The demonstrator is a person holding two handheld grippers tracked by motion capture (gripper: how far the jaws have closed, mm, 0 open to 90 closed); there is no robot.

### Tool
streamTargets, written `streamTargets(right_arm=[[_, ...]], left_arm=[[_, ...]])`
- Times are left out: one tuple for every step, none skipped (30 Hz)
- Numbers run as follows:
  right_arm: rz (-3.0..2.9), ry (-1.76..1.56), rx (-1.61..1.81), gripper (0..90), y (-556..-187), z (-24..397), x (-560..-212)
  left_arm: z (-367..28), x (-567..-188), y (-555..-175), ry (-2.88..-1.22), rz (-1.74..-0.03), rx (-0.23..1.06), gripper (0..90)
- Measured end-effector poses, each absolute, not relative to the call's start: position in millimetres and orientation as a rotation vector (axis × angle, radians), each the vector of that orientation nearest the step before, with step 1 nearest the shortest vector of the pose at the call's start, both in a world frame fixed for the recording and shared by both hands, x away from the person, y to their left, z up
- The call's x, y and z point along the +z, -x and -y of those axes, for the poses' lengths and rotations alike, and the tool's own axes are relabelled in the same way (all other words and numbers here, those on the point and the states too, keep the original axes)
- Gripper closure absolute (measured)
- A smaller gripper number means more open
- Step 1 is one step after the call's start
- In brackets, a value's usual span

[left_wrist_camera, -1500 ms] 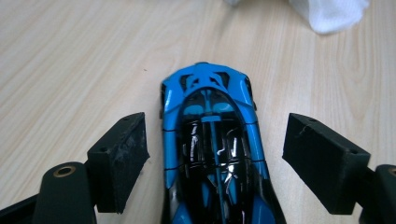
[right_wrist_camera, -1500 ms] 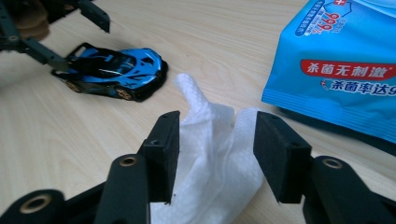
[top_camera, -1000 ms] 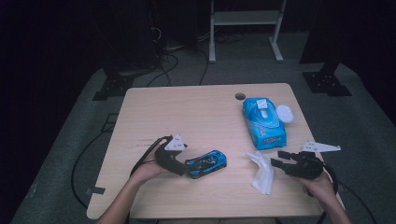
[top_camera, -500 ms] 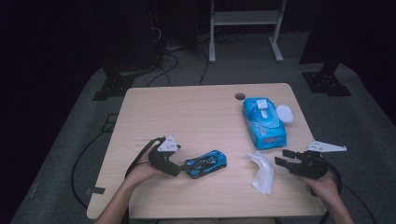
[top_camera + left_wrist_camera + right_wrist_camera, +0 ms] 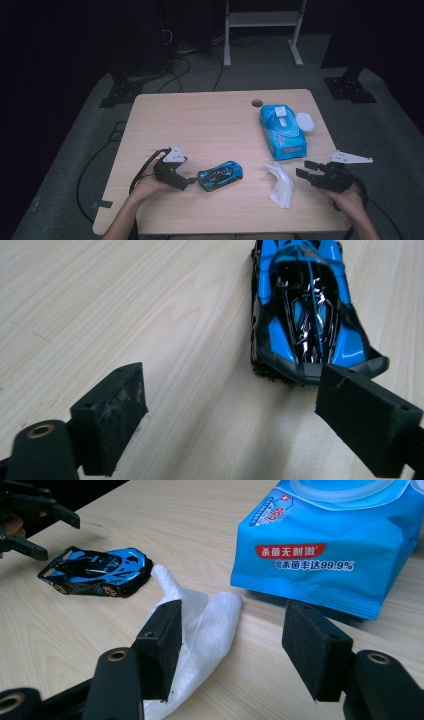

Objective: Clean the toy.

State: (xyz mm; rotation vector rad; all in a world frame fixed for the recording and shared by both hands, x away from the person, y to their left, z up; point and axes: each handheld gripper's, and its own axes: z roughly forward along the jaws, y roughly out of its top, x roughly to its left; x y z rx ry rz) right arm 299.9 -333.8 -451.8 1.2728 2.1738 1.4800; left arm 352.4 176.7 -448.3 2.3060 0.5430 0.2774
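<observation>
Dark room w/ cables on the floor; pale wood worktop (image 5: 210,120) carries it all. Toy car (image 5: 220,175), blue & black, sits near the front edge, left of centre. Left claw (image 5: 190,181) lies just beside its tail end, jaws spread & have just been opening, nothing between them: in the left gripper view the car (image 5: 305,315) is ahead of the pads, not gripped. White wipe (image 5: 280,184) lies crumpled right of the car, apart from it, below the blue wipes pack (image 5: 281,131). Right claw (image 5: 302,169) is near the wipe's right side, jaws spread too; in the right gripper view the wipe (image 5: 210,625) runs past the left pad, not pinched.

Probably next: grab wipe, clean car. Tips: come low over the wipe, close on the bunched middle, not a loose corner. Left claw should pinch the car across its sides, low, so it can't roll while wiped. Keep clear of the pack
</observation>
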Motion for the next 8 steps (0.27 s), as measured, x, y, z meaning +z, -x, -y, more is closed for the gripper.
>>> streamTargets(right_arm=[[-2.173,-1.272,1.479,40.2,-299.5,333.6,-452.3],[-2.176,-1.27,1.478,40.0,-299.0,333.5,-452.4],[-2.178,-1.265,1.476,39.7,-298.8,333.5,-452.4],[-2.176,-1.26,1.476,39.5,-298.4,333.6,-452.4],[-2.173,-1.26,1.476,39.6,-298.1,333.7,-452.5],[-2.169,-1.263,1.477,39.6,-298.0,333.9,-452.8],[-2.169,-1.264,1.478,39.6,-298.1,334.0,-453.4],[-2.171,-1.262,1.476,39.6,-298.5,334.0,-454.0]], left_arm=[[-176.5,-448.5,-352.7,-2.309,-0.544,0.271,11.6],[-176.0,-448.9,-352.6,-2.308,-0.546,0.271,11.1],[-176.0,-449.1,-352.4,-2.312,-0.548,0.275,10.8],[-176.4,-448.9,-352.4,-2.314,-0.552,0.275,10.8],[-177.2,-449.0,-352.6,-2.311,-0.553,0.276,10.7],[-178.2,-450.2,-351.7,-2.287,-0.562,0.289,10.7],[-180.0,-451.1,-352.3,-2.287,-0.564,0.286,10.7],[-181.6,-452.1,-353.2,-2.292,-0.576,0.281,10.7]])
